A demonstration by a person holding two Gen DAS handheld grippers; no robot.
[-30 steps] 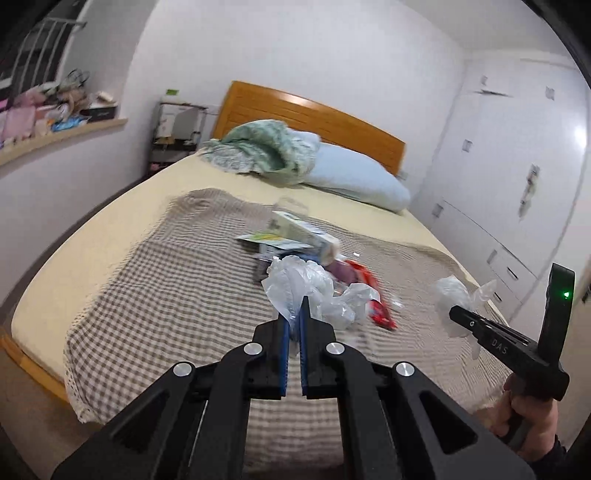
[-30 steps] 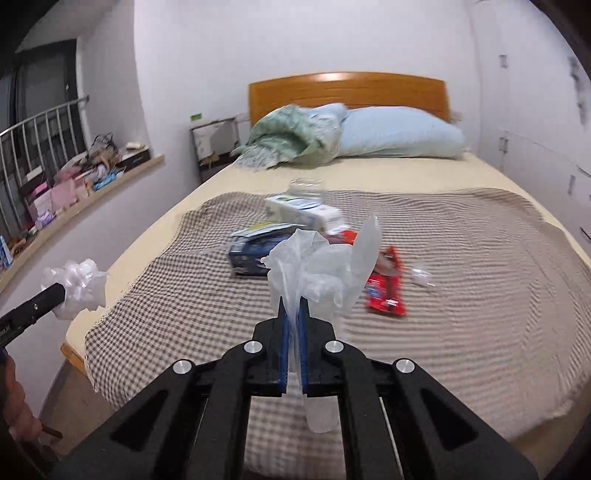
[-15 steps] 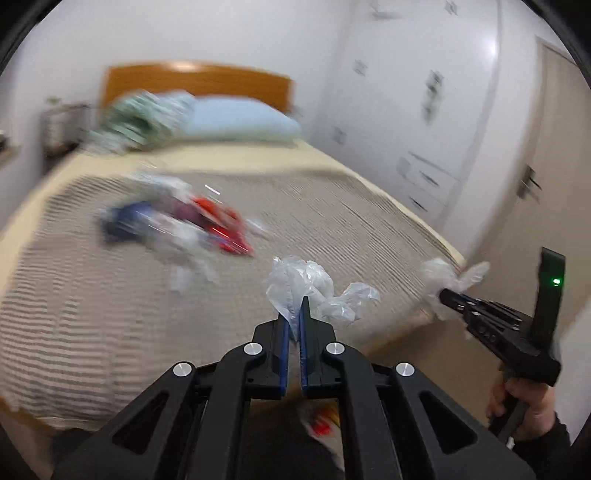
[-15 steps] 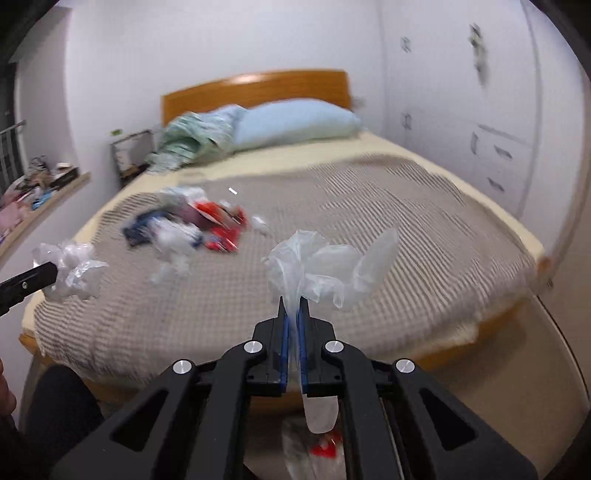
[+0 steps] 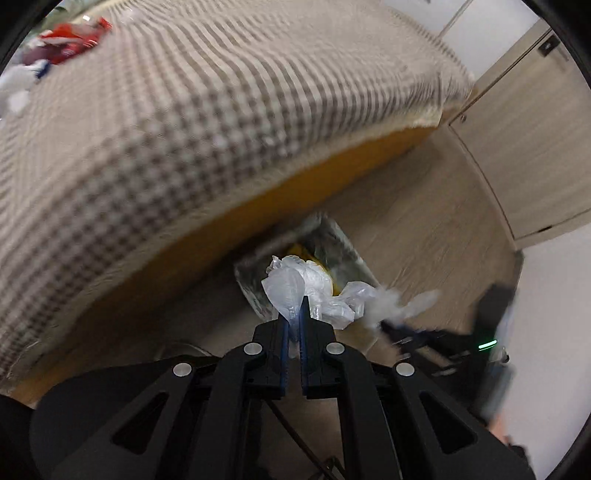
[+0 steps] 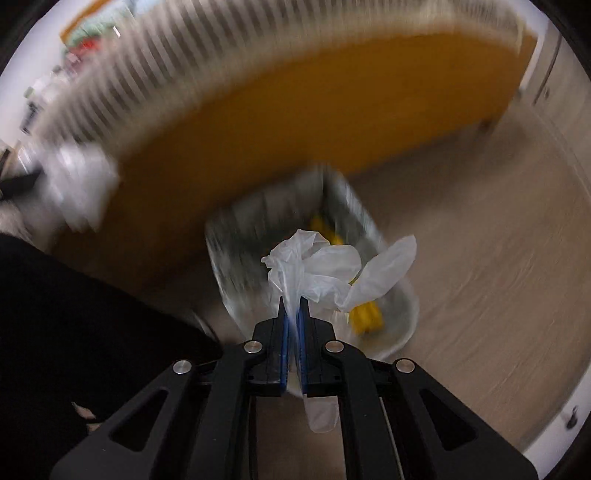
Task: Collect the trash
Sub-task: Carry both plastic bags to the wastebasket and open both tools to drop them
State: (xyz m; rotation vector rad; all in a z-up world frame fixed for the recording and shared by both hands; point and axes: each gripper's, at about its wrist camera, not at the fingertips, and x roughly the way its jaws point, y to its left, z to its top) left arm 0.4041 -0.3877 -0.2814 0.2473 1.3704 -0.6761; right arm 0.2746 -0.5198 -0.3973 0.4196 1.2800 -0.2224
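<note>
- The left gripper (image 5: 293, 317), jaws clamped on a crumpled clear plastic bag (image 5: 299, 286), points steeply down at a translucent waste bin (image 5: 255, 280) on the wooden floor (image 5: 424, 236), hard against the foot of the bed (image 5: 221, 206).
- The right gripper (image 6: 293, 317), jaws likewise pinched tight on a second crumpled plastic bag (image 6: 325, 266), tips down over the same waste bin (image 6: 229, 251); something yellow (image 6: 365, 317) already lies inside.
- The bin sits directly ahead of and below both sets of fingertips, its open mouth facing up; each bag hangs over that mouth rather than to one side.
- From the left view the right gripper appears just to the right, blurred, its bag close to the bin's rim; which hand is nearer cannot be told for sure.
- Judged from here, letting go is all the drop needs, though light film may cling or drift.
- More litter, a red wrapper (image 5: 74, 33) among it, waits up on the checked blanket (image 5: 184, 122).
</note>
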